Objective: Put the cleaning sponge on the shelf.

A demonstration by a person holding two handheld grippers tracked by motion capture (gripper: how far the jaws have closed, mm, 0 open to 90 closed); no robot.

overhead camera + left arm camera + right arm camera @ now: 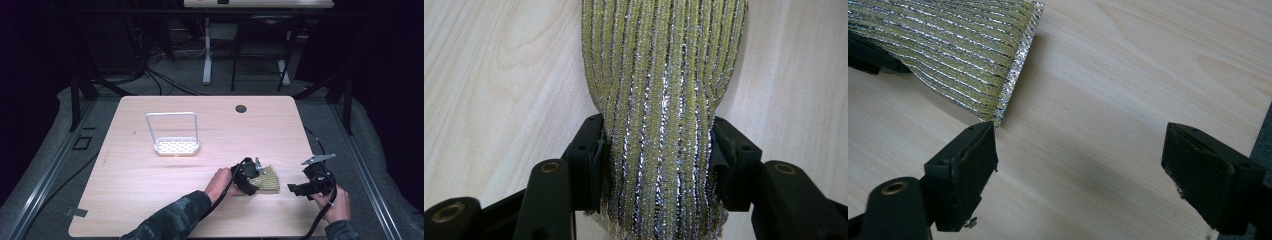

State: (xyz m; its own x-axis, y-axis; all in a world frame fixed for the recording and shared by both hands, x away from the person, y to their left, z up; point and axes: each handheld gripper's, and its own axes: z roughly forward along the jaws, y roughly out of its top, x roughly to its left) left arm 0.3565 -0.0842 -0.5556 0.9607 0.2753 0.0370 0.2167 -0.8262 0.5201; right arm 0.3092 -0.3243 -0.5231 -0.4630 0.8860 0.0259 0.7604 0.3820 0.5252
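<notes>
Your left gripper (pixel 659 150) is clenched on the gold-and-silver striped cloth (pixel 664 75), at the table's (pixel 150 180) five o'clock. Your right gripper (pixel 1080 165) stands released; bring it to the cloth's free edge squarely.

Cloth (pixel 664 100): yellow-gold with glittering silver stripes. Table (pixel 150 175): pale wood grain. Rack (pixel 176 145): white; both grippers' jaws: black.
</notes>
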